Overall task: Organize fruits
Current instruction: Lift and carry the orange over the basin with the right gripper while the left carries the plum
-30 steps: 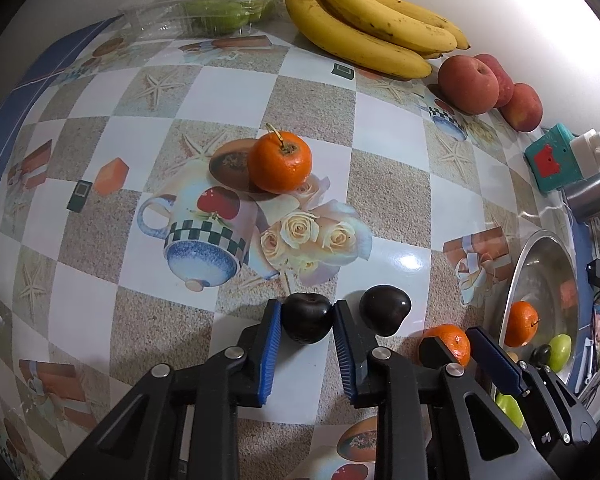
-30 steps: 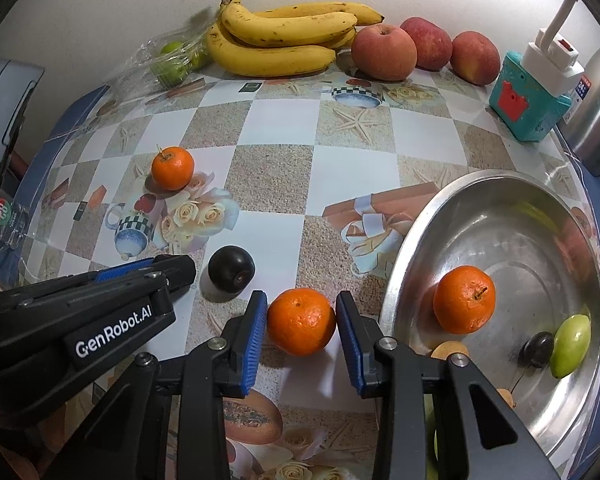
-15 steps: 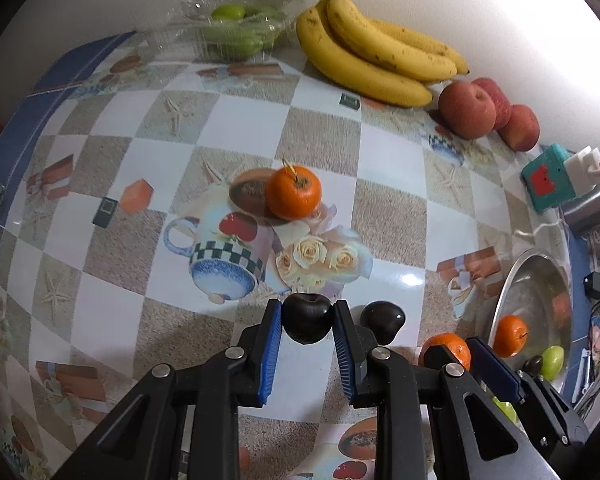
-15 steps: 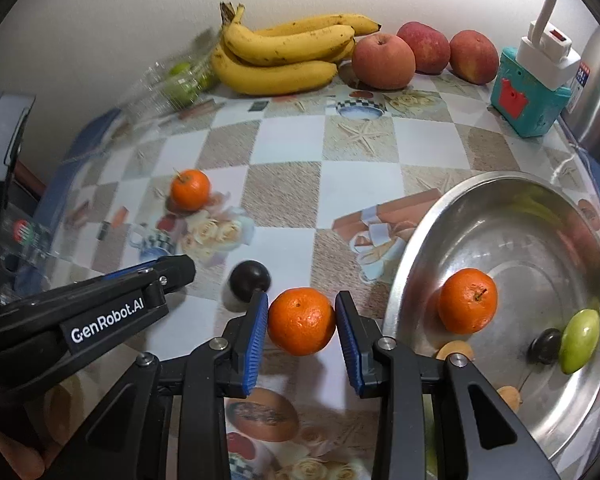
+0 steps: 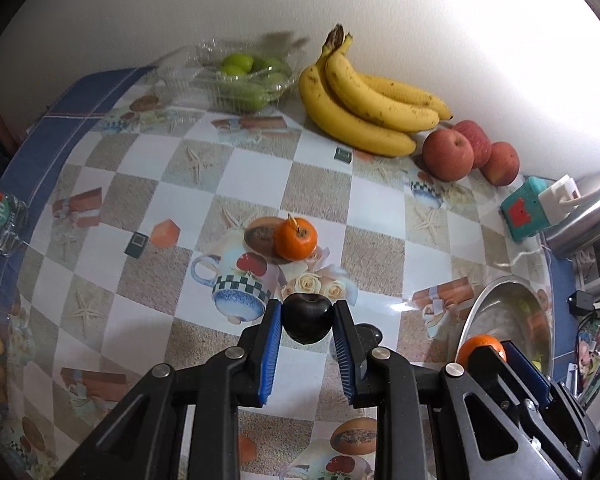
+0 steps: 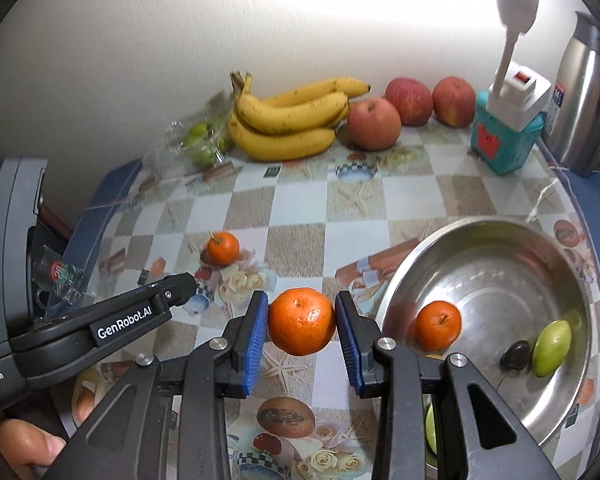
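Observation:
My left gripper [image 5: 307,326] is shut on a dark plum [image 5: 307,322] and holds it above the table. A second dark plum [image 5: 369,332] lies on the table, mostly hidden behind the right finger. My right gripper [image 6: 302,322] is shut on an orange mandarin [image 6: 302,320], lifted beside the steel bowl [image 6: 404,256]. The bowl holds a mandarin [image 6: 438,325], a dark plum [image 6: 515,354] and a green fruit [image 6: 551,347]. Another mandarin [image 5: 295,239] sits on the table mid-way; it also shows in the right wrist view [image 6: 223,247].
Bananas [image 5: 364,104], three red apples [image 5: 447,155] and a clear box of green fruit [image 5: 244,80] line the back wall. A teal box with a white plug [image 6: 508,132] and a steel flask [image 6: 584,96] stand at the back right.
Both grippers have risen from the table with their fruit. The right gripper with the mandarin has moved closer to the bowl.

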The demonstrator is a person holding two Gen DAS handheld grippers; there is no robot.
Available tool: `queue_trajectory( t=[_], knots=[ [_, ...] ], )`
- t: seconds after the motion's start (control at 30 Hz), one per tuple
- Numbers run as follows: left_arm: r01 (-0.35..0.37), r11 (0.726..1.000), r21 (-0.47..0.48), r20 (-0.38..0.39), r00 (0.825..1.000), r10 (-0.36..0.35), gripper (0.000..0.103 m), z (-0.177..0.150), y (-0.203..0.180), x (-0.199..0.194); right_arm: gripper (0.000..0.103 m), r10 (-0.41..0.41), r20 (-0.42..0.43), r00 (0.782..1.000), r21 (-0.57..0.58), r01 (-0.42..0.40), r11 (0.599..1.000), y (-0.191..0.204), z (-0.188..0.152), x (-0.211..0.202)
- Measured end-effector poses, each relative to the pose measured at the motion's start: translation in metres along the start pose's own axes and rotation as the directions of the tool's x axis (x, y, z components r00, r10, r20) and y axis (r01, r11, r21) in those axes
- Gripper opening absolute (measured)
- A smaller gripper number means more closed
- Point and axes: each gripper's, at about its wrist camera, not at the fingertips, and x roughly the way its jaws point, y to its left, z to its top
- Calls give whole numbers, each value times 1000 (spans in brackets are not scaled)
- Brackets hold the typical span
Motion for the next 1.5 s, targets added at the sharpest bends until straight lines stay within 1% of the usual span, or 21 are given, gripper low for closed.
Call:
queue_trajectory(
  t=[0.13, 0.27, 0.33, 0.5, 0.57, 0.73, 0.97, 1.2, 1.33, 1.5],
  knots=[
    [-2, 1000, 8, 20, 1000, 1, 28, 0, -3, -9, 36, -1, 16, 1000, 15, 1, 1000, -4, 2, -8],
    [-15, 999, 28, 29, 999, 14, 28, -2, -10, -12, 36, -15, 12, 1000, 41, 15, 999, -13, 1, -9],
    [-18, 999, 42, 26, 1000, 17, 28, -4, -16, -11, 36, -13, 10, 1000, 66, 12, 998, -20, 1, -10],
    [-15, 997, 72, 25, 1000, 14, 28, -8, -29, -11, 36, -48, 16, 999, 115, 46, 992, -41, 0, -14],
    [-18, 995, 99, 27, 1000, 16, 28, -10, -38, -11, 36, -55, 15, 998, 153, 52, 987, -54, 0, -16],
    [36, 983, 180, 0, 999, -37, 28, -21, -71, -7, 36, -103, 5, 995, 250, 99, 963, -90, -4, -19],
    [64, 952, 299, -18, 998, -61, 28, -40, -117, -4, 36, -139, -19, 990, 374, 136, 917, -136, -12, -23],
    [101, 926, 363, -53, 995, -88, 28, -55, -145, 3, 36, -165, -12, 986, 452, 153, 879, -167, -20, -28],
    [118, 920, 374, -79, 992, -96, 28, -62, -154, 10, 36, -171, 4, 985, 458, 150, 876, -172, -20, -27],
    [142, 917, 373, -116, 988, -105, 28, -69, -160, 22, 36, -175, 11, 984, 431, 154, 889, -168, -19, -19]
  ],
)
